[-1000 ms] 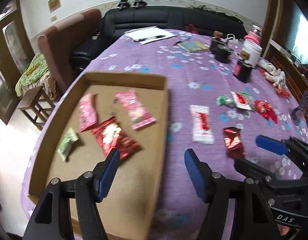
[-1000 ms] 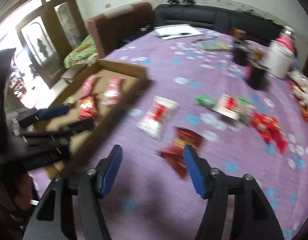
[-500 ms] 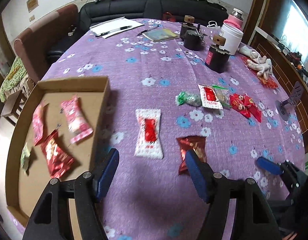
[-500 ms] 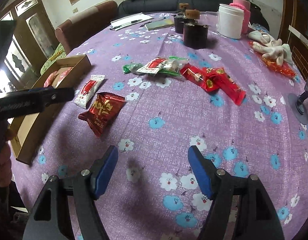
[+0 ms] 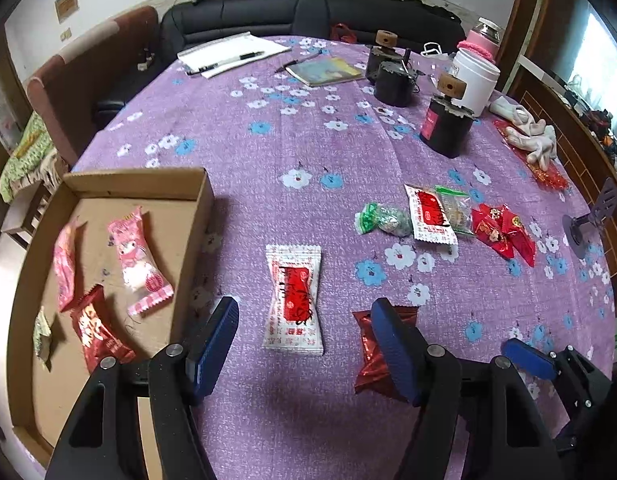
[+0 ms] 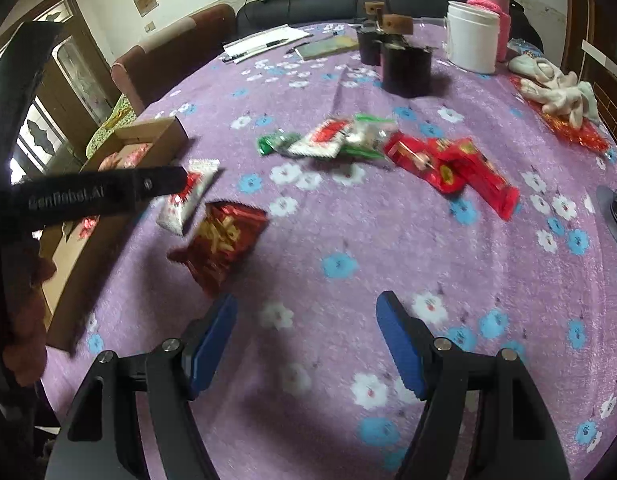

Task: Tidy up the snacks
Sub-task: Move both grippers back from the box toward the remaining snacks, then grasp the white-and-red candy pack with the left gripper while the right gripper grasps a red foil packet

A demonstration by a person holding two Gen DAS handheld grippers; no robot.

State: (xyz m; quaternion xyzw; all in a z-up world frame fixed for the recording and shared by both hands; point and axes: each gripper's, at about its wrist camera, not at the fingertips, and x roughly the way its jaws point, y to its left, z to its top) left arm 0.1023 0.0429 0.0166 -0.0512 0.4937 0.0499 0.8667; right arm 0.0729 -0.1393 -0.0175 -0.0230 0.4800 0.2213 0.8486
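Both views have swung off the shallow cardboard tray (image 5: 108, 184) onto the loose snacks. Left gripper (image 5: 304, 340) spread and empty, straddling the white-and-red crimped sachet (image 5: 294, 298), which lies flat on the purple floral tablecloth (image 5: 268, 152). Right gripper (image 6: 308, 338) spread over bare cloth. Sachet likely light, soft, slippery: pinch across its narrow waist. Only the right view shows the crinkled red foil packet (image 6: 224, 240) unobstructed.
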